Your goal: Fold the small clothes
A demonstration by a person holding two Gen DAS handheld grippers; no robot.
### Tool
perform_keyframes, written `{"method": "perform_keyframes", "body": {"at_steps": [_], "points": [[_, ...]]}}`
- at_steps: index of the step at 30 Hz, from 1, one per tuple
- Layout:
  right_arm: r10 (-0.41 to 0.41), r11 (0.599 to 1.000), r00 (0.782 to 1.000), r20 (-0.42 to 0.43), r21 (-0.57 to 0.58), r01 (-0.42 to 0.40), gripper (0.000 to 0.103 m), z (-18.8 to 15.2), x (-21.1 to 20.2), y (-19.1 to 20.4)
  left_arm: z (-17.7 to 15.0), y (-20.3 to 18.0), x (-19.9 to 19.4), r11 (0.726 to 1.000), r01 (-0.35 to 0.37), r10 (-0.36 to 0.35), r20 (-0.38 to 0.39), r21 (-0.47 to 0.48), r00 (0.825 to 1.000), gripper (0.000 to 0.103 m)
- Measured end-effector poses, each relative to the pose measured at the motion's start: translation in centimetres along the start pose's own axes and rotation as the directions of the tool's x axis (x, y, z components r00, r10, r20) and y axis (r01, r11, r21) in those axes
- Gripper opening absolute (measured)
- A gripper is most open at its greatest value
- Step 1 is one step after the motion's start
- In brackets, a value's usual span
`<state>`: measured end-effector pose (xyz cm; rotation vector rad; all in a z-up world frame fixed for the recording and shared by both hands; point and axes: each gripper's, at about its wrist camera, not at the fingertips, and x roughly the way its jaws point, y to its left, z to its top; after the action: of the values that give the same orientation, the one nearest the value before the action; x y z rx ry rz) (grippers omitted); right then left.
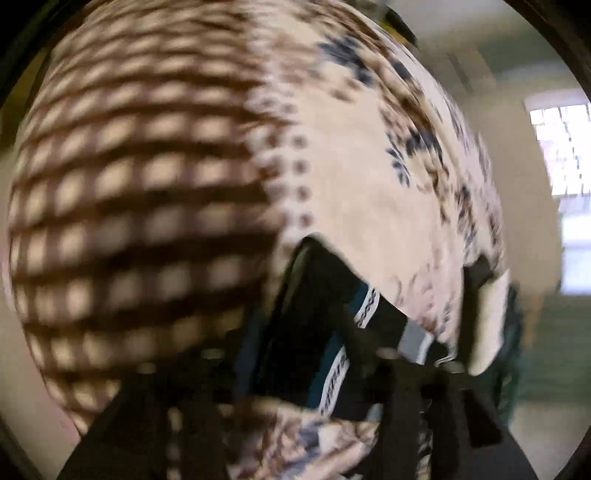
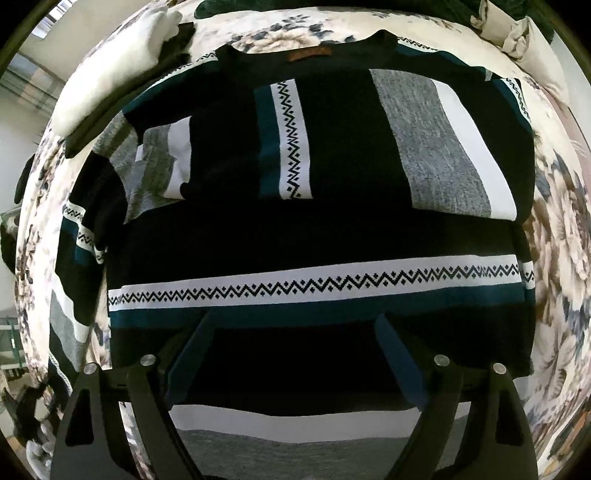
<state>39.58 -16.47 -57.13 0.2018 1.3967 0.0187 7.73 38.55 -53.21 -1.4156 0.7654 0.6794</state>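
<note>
A black sweater (image 2: 332, 229) with white zigzag bands, teal stripes and grey panels lies flat on the floral bedspread (image 2: 565, 229), collar at the far side. My right gripper (image 2: 291, 325) hovers over its near hem, pointing steeply down, jaws wide apart with nothing between them. The left wrist view is heavily blurred. There the sweater's edge (image 1: 332, 314) shows at lower centre on the bedspread (image 1: 369, 184). My left gripper (image 1: 303, 362) stands just before it, fingers apart, and I see no cloth pinched between them.
A stack of white folded cloth (image 2: 110, 70) lies at the bed's far left, and a cream bundle (image 2: 517, 33) at the far right. A lattice shadow (image 1: 129, 184) covers the bedspread's left part. A bright window (image 1: 561, 147) is on the right.
</note>
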Motion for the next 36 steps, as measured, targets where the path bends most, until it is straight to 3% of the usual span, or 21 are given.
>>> {"method": "perform_keyframes", "body": {"at_steps": [1, 4, 6, 7, 9, 12, 13, 14, 16, 21, 26, 29, 31, 36], "points": [[-0.001, 1.0, 1.0, 0.002, -0.002, 0.001, 0.09, -0.1, 0.0, 0.0, -1.0, 0.8, -0.4, 0.999, 0.02, -0.02, 0.007, -0.045, 1.0, 0.063], [-0.012, 1.0, 1.0, 0.001, -0.004, 0.012, 0.09, -0.1, 0.2, -0.1, -3.9, 2.6, 0.3, 0.978, 0.087, -0.088, 0.001, -0.19, 0.996, 0.063], [-0.016, 1.0, 1.0, -0.002, -0.004, 0.016, 0.09, 0.0, 0.6, -0.1, -4.6, 1.7, 1.7, 0.974, 0.096, -0.097, 0.004, -0.205, 0.995, 0.063], [-0.018, 1.0, 1.0, -0.001, -0.003, 0.018, 0.09, 0.0, 0.6, -0.2, -4.9, 0.8, 2.6, 0.977, 0.091, -0.09, 0.016, -0.191, 0.996, 0.063], [-0.02, 1.0, 1.0, 0.0, 0.001, 0.02, 0.09, 0.0, 0.7, -0.6, -4.8, -0.7, 3.5, 0.99, 0.015, -0.009, 0.045, -0.144, 0.999, 0.064], [-0.031, 1.0, 1.0, 0.003, -0.001, 0.031, 0.09, 0.0, 0.7, -1.1, -3.9, -2.1, 4.5, 0.991, -0.074, 0.086, 0.107, -0.11, 0.991, 0.064], [-0.031, 1.0, 1.0, 0.004, -0.001, 0.031, 0.09, 0.1, 0.7, -1.2, -3.7, -2.4, 4.3, 0.991, -0.08, 0.094, 0.139, -0.109, 0.986, 0.06], [-0.031, 1.0, 0.999, 0.006, 0.001, 0.031, 0.09, 0.1, 0.6, -1.5, -3.7, -2.5, 3.7, 0.99, -0.1, 0.117, 0.177, -0.102, 0.977, 0.036], [-0.037, 0.999, 0.999, 0.011, -0.001, 0.037, 0.09, 0.1, 0.4, -1.9, -3.4, -3.1, 2.6, 0.985, -0.143, 0.161, 0.225, -0.093, 0.961, 0.01], [-0.032, 0.999, 0.999, 0.007, 0.019, 0.032, 0.09, -0.2, 0.0, -3.8, -3.8, -6.1, -1.5, 0.987, -0.153, 0.125, 0.352, 0.054, 0.928, 0.006], [-0.042, 0.999, 0.999, 0.02, 0.014, 0.042, 0.09, 0.0, -0.5, -5.1, -5.5, -12.3, -5.1, 0.949, -0.149, 0.02, 0.417, 0.279, 0.909, 0.006], [-0.069, 0.998, 0.997, 0.046, 0.004, 0.069, 0.09, 0.8, -1.0, -5.7, -7.8, -17.7, -6.2, 0.89, -0.134, -0.064, 0.411, 0.436, 0.909, 0.006], [-0.07, 0.998, 0.996, 0.059, 0.012, 0.07, 0.095, 1.5, -1.4, -6.4, -10.1, -21.7, -6.2, 0.83, -0.121, -0.117, 0.383, 0.544, 0.916, 0.006], [-0.049, 0.995, 0.995, 0.083, 0.086, 0.042, 0.098, 3.4, -2.7, -10.1, -19.5, -31.2, -4.4, 0.609, -0.034, -0.235, 0.221, 0.792, 0.946, 0.006]]}}
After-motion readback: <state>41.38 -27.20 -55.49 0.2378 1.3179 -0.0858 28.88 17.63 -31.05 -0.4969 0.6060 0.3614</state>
